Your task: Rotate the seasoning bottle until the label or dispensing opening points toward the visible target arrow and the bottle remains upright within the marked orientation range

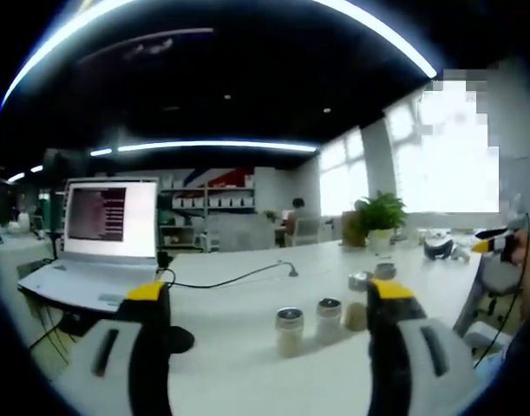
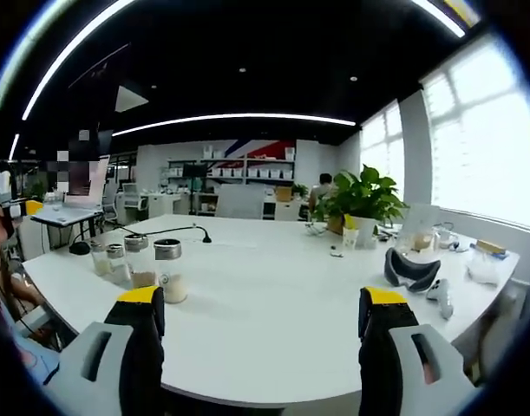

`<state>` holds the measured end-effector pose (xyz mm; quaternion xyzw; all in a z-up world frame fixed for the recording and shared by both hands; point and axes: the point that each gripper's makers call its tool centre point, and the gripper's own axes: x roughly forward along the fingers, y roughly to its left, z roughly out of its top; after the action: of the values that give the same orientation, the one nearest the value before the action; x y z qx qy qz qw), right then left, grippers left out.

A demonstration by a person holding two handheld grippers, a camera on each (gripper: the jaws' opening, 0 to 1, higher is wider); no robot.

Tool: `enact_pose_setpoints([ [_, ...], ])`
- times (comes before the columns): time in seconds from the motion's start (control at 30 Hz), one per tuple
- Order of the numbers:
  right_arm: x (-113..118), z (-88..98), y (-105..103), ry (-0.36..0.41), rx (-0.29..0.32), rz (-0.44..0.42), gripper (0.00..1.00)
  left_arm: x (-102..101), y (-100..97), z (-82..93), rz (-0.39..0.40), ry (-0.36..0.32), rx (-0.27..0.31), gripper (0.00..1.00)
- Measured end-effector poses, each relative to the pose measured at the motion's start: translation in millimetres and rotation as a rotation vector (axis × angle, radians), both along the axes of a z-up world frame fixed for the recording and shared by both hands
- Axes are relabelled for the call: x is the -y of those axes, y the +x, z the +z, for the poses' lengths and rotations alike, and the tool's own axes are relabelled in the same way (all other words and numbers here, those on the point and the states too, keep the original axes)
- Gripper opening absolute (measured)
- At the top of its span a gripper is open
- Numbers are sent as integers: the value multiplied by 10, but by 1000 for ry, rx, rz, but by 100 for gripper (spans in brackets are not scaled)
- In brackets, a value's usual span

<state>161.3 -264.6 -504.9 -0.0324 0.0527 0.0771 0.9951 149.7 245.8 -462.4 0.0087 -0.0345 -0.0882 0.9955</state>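
- Seasoning bottles stand upright in a short row on the white surface (image 1: 247, 364), long axes vertical; in the left gripper view the nearest bottle (image 1: 290, 331) sits just ahead of the open gap between the jaws, with a second bottle (image 1: 329, 319) just beside it and further lids (image 1: 373, 277) behind toward the far edge.
- Seen from the right gripper view, the same row lies off to the left of the jaws near the surface's left edge: the metal-capped bottle (image 2: 168, 270) stands beyond the left jaw, with smaller ones (image 2: 117, 262) behind it.
- Left gripper (image 1: 269, 299) is released, jaws wide apart and holding nothing; judging by how the row lies, it is the nearer one and better lined up for a grasp.
- Right gripper (image 2: 260, 299) is likewise released and empty, pointing at bare surface well apart from the bottles.
- Contents: the nearest bottle looks filled with pale powder or grains; I cannot tell which way any label or opening faces, and no target arrow is legible.
- Elsewhere on the surface: an open laptop (image 1: 100, 234) near the left edge, a potted plant (image 2: 360, 204) toward the far edge, a dark headset (image 2: 412, 270) toward the right edge.
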Motion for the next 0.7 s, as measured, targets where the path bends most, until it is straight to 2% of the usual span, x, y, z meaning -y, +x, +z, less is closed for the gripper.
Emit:
enact_pose_setpoints([
  [0.17, -6, 29, 12, 7, 9, 0, 95, -12, 1, 42, -1, -9, 11, 100],
  [0.27, -30, -11, 24, 4, -5, 12, 95, -13, 4, 65, 0, -11, 21, 100],
  [0.5, -2, -10, -2, -4, -3, 5, 95, 56, -2, -35, -21, 9, -12, 100],
  [0.7, 0, -14, 9, 0, -5, 1, 95, 83, -3, -13, -35, 2, 0, 100],
])
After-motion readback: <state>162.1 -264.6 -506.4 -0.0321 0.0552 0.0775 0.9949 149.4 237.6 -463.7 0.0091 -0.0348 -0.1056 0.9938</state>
